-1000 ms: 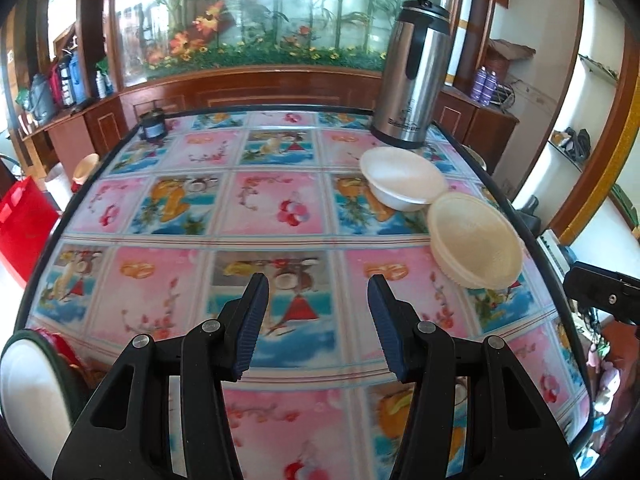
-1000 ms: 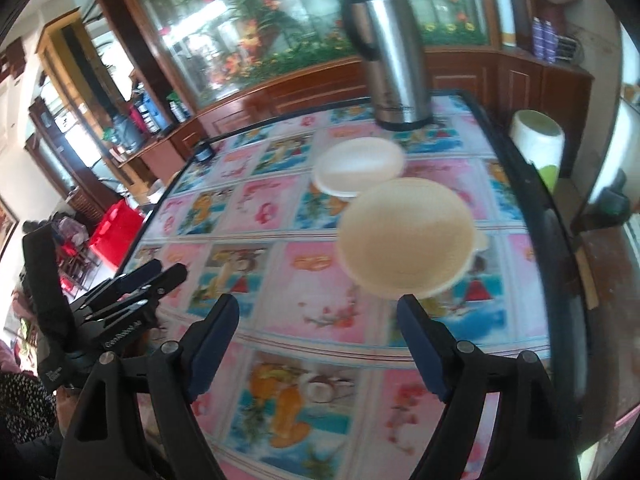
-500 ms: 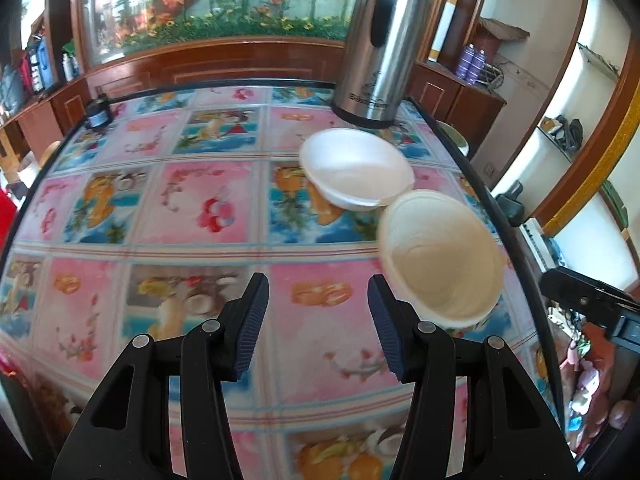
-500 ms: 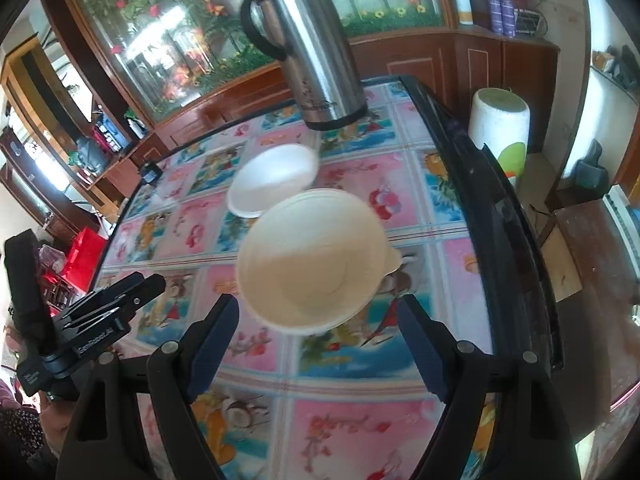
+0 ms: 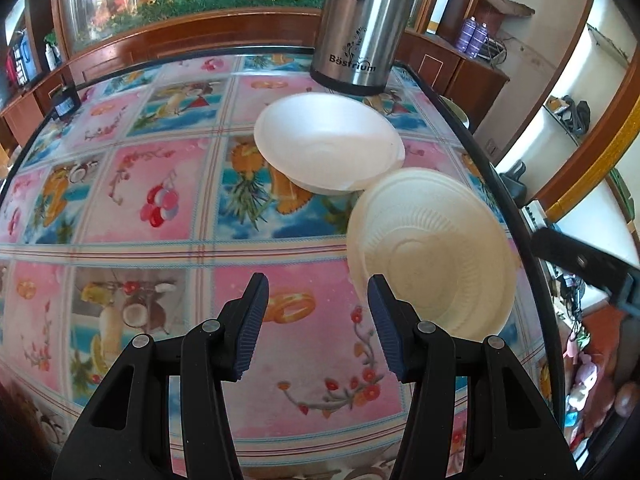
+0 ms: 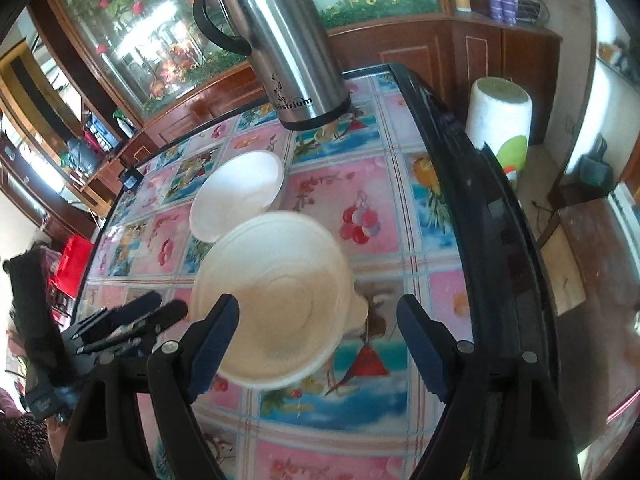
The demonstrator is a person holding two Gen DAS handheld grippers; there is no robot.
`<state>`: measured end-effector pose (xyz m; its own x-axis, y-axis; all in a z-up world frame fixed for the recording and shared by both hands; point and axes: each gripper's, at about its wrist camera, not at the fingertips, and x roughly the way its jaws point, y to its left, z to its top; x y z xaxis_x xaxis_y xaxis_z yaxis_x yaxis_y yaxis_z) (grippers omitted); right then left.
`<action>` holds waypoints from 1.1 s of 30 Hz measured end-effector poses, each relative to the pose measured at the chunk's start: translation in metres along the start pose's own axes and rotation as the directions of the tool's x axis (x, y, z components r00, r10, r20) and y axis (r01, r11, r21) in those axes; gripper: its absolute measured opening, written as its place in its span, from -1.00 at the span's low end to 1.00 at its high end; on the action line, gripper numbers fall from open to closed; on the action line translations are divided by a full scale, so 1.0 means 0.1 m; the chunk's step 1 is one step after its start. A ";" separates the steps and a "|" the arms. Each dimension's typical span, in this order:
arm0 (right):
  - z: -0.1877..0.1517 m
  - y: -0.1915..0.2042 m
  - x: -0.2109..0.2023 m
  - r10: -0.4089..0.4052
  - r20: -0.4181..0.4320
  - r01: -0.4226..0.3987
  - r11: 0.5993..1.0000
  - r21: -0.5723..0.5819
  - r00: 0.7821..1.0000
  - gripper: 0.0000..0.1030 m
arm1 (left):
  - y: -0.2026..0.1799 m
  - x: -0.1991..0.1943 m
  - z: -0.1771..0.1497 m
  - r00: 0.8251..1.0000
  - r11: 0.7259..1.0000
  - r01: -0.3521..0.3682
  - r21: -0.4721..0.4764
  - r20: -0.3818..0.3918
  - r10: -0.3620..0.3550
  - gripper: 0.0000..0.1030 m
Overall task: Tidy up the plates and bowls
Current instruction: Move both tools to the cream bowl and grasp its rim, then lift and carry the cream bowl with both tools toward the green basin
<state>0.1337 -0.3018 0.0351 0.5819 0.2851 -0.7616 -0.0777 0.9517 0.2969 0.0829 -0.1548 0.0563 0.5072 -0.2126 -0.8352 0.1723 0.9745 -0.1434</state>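
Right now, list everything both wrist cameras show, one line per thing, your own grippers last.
White bowl: 1, white, on the table in front of the flask.
Cream bowl: 1, cream with a ribbed inside, near the table's right edge, its rim meeting the white bowl's.
Flask: 1, steel with black handle and base, upright at the far side of the table.
Table: 1, pink and blue picture-tile cover, black rim.
Small dark object: 1, black, far left edge of the table; too small to identify.
White cylinder: 1, white with green print, on the floor beside the table.
Left gripper: 1, black with blue pads, open, empty.
Right gripper: 1, black with blue pads, open, over the cream bowl.
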 end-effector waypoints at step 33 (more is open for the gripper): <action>-0.03 0.05 0.39 0.061 -0.106 -0.068 0.995 -0.067 0.993 -0.61 | -0.15 0.26 -0.12 0.993 0.997 0.073 -0.006 -0.090 -0.073 -0.71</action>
<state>0.1536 -0.2851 0.0048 0.4874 0.3528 -0.7988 -0.1715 0.9356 0.3086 0.0829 -0.1740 0.0304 0.4147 -0.2763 -0.8670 0.2041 0.9568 -0.2072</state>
